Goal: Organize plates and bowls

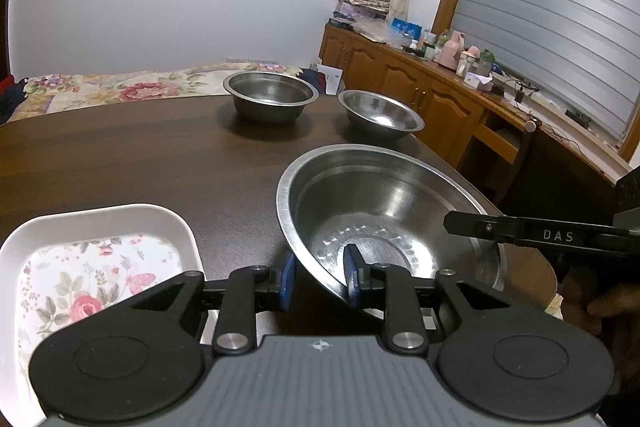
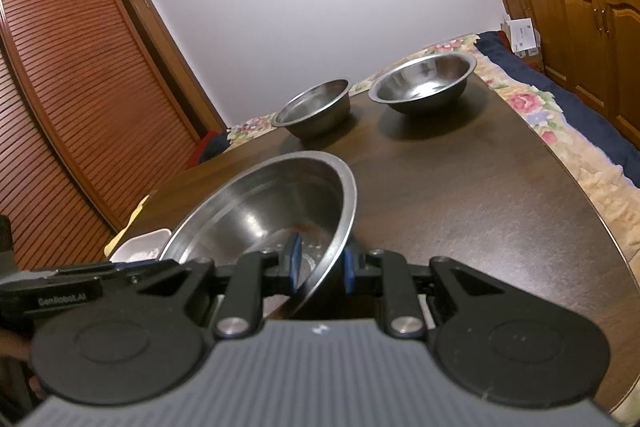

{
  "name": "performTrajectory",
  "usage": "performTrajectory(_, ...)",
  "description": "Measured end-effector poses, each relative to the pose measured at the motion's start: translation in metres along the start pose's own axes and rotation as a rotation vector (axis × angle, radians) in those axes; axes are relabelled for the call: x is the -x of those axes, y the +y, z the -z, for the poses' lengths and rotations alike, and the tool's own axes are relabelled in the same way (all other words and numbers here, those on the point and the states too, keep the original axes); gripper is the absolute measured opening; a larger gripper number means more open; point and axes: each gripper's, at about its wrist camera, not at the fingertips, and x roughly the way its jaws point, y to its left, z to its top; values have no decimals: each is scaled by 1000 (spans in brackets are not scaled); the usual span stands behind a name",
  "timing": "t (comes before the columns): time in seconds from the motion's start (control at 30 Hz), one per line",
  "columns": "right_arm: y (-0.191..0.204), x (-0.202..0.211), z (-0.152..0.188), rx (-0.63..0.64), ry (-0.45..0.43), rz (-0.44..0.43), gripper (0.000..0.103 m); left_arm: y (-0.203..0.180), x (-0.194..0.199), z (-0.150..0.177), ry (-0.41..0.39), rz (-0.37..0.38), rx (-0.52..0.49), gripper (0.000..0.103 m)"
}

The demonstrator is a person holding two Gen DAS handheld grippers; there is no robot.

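Note:
A large steel bowl point(image 1: 392, 211) sits near me on the dark table, tilted; it also shows in the right wrist view point(image 2: 272, 203). My left gripper point(image 1: 320, 275) straddles its near rim, one blue pad inside and one outside, with a gap showing at the rim. My right gripper point(image 2: 320, 263) straddles the opposite rim the same way. Two smaller steel bowls point(image 1: 270, 97) point(image 1: 380, 115) stand apart at the table's far side, also seen in the right wrist view point(image 2: 316, 109) point(image 2: 424, 81). A white floral plate point(image 1: 92, 267) lies to the left.
The table point(image 1: 120, 155) ends at a curved right edge point(image 2: 580, 187). A bed with a floral cover point(image 1: 120, 87) lies beyond it. Wooden cabinets point(image 1: 420, 95) with clutter on top line the right wall. A slatted wardrobe point(image 2: 60, 87) stands on the left.

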Motion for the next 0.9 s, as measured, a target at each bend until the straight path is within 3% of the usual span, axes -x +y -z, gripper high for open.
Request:
performTrajectory(0.4,-2,-1,0,10,-2,7,24,1,1,-1,-9,-17,1,28)
performTrajectory(0.9,-4,13,-21,52,-44,41,25,13,14,-20,-74,-57,-1,40)
